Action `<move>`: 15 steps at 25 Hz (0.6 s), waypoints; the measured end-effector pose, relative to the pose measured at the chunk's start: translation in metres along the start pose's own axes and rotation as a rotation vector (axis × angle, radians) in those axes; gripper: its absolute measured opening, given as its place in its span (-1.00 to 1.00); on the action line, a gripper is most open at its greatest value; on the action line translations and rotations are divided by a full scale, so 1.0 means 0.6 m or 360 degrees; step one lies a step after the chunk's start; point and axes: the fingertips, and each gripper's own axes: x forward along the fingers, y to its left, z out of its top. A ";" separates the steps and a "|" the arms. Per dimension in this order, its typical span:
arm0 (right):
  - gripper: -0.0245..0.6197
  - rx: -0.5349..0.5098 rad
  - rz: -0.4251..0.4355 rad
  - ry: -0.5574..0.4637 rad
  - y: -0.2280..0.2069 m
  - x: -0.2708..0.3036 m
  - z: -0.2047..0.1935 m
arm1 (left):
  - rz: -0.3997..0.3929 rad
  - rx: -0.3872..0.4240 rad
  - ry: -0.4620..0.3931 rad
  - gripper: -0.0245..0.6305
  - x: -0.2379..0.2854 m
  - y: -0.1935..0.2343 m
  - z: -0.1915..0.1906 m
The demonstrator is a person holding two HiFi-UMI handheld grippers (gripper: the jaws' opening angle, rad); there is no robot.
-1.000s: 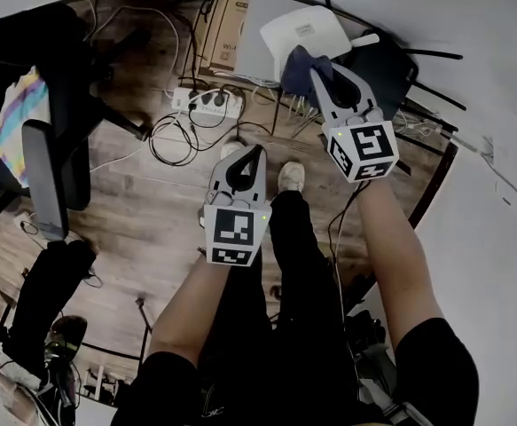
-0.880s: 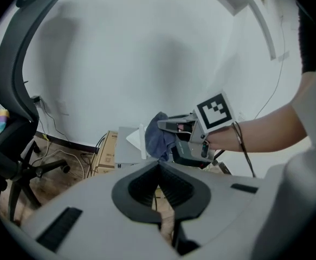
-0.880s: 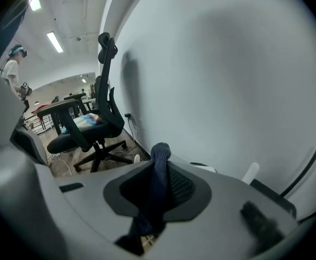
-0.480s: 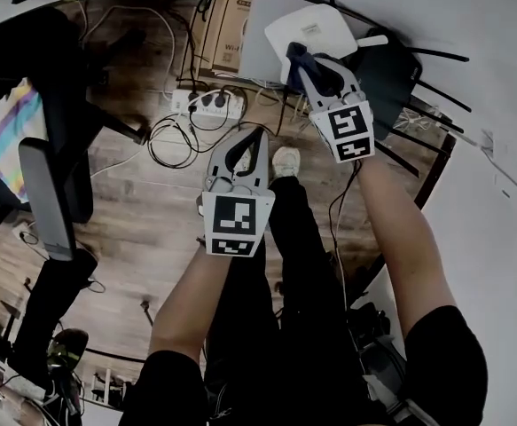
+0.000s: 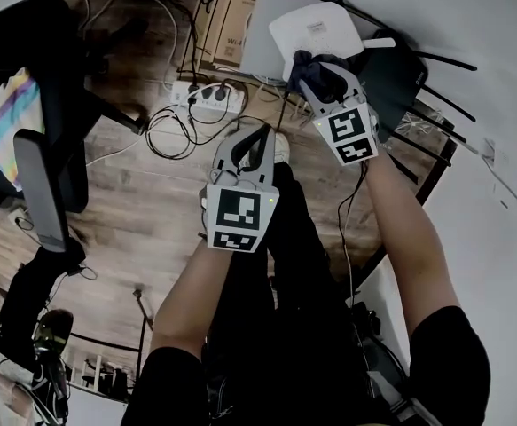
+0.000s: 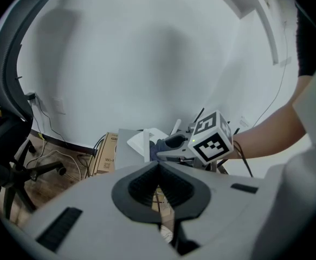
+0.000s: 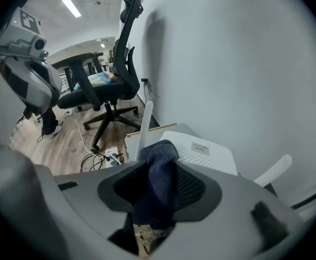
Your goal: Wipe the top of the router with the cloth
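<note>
The white router (image 5: pixel 316 32) lies flat on a grey stand at the top of the head view, with a white antenna (image 5: pixel 378 42) at its right. In the right gripper view the router (image 7: pixel 206 154) sits just beyond the jaws. My right gripper (image 5: pixel 308 67) is shut on the dark blue cloth (image 5: pixel 314 71), held at the router's near edge. The cloth (image 7: pixel 158 186) hangs bunched between the jaws. My left gripper (image 5: pixel 252 145) hangs lower over the wooden floor, shut and empty; from its own view the left gripper (image 6: pixel 159 167) looks toward the router (image 6: pixel 147 141).
A cardboard box (image 5: pixel 227 20) stands left of the router. A power strip (image 5: pixel 207 102) with tangled cables lies on the floor. A black office chair (image 5: pixel 36 105) fills the left. A black router with antennas (image 5: pixel 400 69) sits right of the white one. My legs are below.
My right gripper has carried the cloth up and left, from beside the router to its near edge. The left gripper has shifted slightly upward.
</note>
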 end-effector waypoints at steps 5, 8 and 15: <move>-0.54 -0.0018 0.0057 0.0094 0.001 0.013 -0.003 | 0.0024 -0.0028 0.0013 -0.92 0.001 -0.002 -0.009; -0.59 0.0030 0.0091 0.0096 -0.004 0.018 0.009 | 0.0051 -0.0040 0.0016 -0.92 0.000 0.006 -0.009; -0.60 0.0039 0.0135 0.0081 -0.031 0.041 0.033 | 0.0138 -0.0100 -0.0016 -0.92 -0.009 0.034 0.004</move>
